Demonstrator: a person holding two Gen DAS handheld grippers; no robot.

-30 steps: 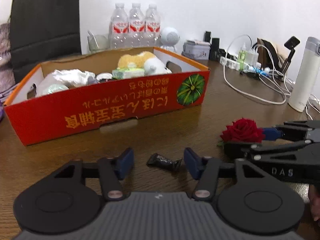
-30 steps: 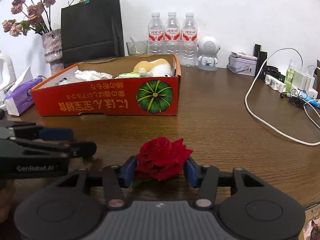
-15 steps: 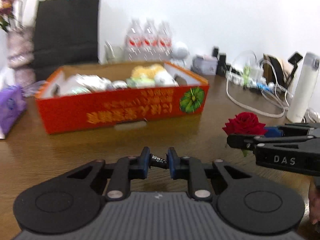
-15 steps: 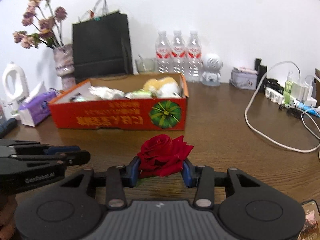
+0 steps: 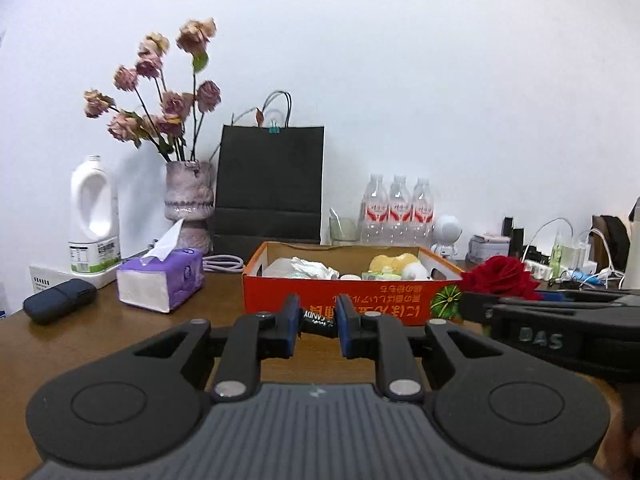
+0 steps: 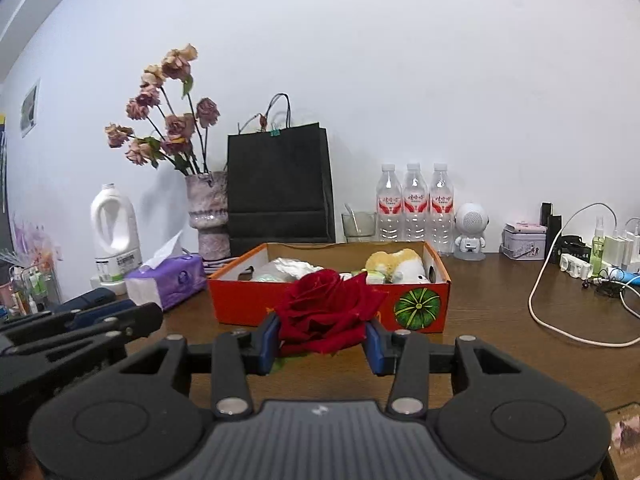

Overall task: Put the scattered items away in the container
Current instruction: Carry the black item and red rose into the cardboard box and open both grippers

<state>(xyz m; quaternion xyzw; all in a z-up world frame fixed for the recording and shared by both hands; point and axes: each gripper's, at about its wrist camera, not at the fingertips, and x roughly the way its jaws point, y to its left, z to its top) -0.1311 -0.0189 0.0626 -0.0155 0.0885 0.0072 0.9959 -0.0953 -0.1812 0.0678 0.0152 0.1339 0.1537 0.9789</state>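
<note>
My left gripper (image 5: 318,326) is shut on a small black candy wrapper (image 5: 319,321) and holds it above the table, in front of the orange cardboard box (image 5: 280,300). My right gripper (image 6: 322,338) is shut on a red rose (image 6: 326,312) and holds it raised in front of the same box (image 6: 240,300). The rose also shows at the right of the left wrist view (image 5: 500,278), and the left gripper at the left of the right wrist view (image 6: 80,328). The box holds crumpled paper (image 5: 308,268), a yellow and white plush toy (image 6: 400,266) and small packets.
Behind the box stand a black paper bag (image 5: 270,184), a vase of dried roses (image 5: 188,204), three water bottles (image 6: 414,204) and a glass. A purple tissue pack (image 5: 162,282), a white jug (image 5: 94,220) and a dark case are at left. Cables and chargers (image 6: 580,272) lie at right.
My left gripper closed on the candy wrapper on the table and lifted it. My right gripper lifted the rose. Both views rose and levelled toward the box.
</note>
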